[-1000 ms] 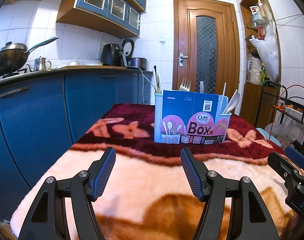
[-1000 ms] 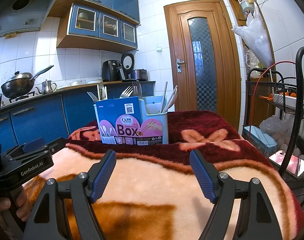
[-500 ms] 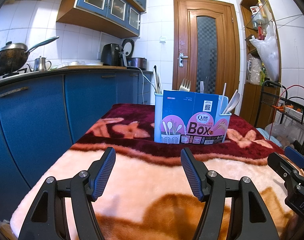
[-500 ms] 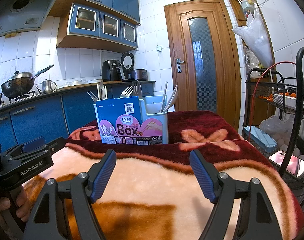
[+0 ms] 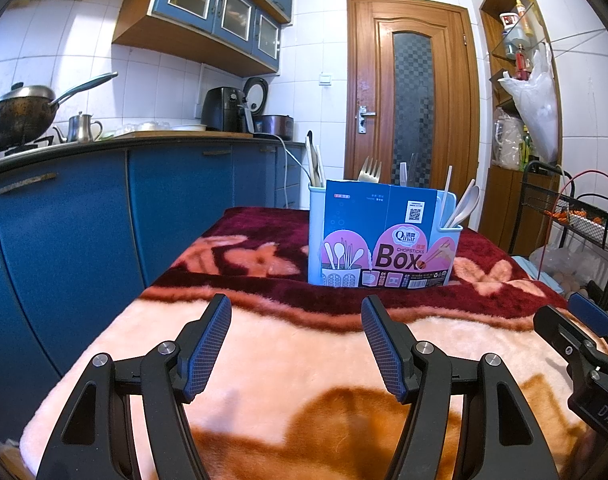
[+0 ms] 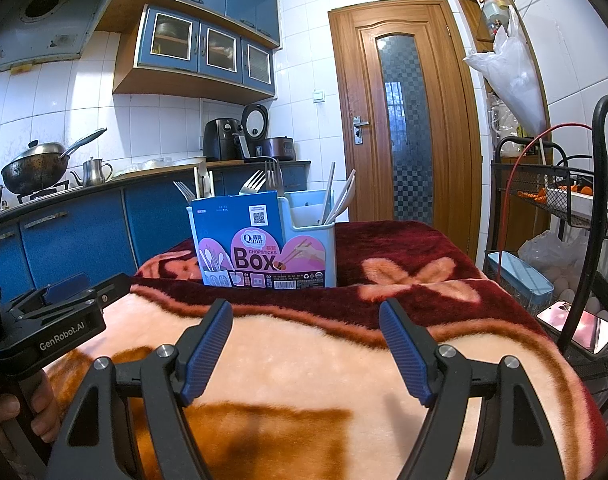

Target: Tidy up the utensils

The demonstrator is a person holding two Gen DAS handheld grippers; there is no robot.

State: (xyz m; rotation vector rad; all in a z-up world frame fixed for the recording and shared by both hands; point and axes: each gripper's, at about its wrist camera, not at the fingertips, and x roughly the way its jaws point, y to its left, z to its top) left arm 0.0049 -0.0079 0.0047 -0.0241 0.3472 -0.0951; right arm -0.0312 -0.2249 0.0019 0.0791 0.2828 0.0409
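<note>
Left tool (image 5: 296,320) and right tool (image 6: 306,326): fingers apart, empty, positioned in front of the utensil box (image 5: 384,240) on the blanket-covered bench (image 5: 304,360).

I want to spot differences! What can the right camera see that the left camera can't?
Only the right wrist view shows the pink phone, the range hood and a bare hand. Only the left wrist view shows the right gripper from outside. Both show the utensil box with forks, the blanket, the wooden door and the wok.
</note>
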